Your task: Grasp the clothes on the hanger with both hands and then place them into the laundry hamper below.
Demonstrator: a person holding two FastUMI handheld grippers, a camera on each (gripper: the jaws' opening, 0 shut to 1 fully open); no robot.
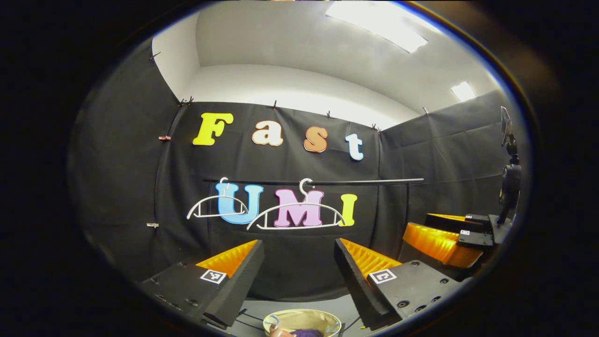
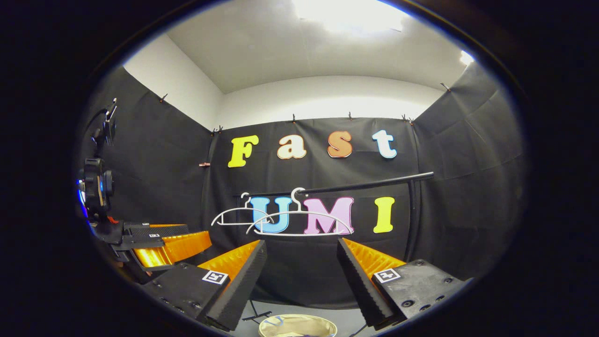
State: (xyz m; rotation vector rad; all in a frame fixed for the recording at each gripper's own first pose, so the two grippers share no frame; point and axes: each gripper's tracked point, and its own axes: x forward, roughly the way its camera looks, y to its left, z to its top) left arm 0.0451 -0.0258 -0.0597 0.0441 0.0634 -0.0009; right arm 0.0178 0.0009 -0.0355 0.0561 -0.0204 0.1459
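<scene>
**Left tongs** (image 1: 299, 276): released, fingers spread wide, nothing between them. Seen also from the right gripper view, off to the left of the right tongs.

**Right tongs** (image 2: 302, 276): released, fingers wide apart, nothing held. Seen also from the left gripper view, off to the right of the left tongs.

**Hangers**: two white hangers on a black rail (image 1: 327, 181), ahead of and above both tongs. The nearer hanger (image 1: 297, 215) and the farther hanger (image 1: 217, 206) both hang bare.

**Laundry hamper** (image 1: 323, 318): round, pale-rimmed, directly below and between the fingers of each pair of tongs.

**Clothes** (image 1: 306, 333): a purple scrap of fabric lies inside the hamper, at the bottom edge of the left gripper view. Judged to be the garment, already dropped in.

**Step in hand**: the release, seemingly done. To finish well, both tongs should lift clear with fingers kept wide, so no fabric snags and drags back out.

**Hard to make out**: most of the hamper's interior is cut off; whether the whole garment sits inside, or part drapes over the rim, cannot be told. A small pinkish shape beside the fabric is unidentifiable.
</scene>
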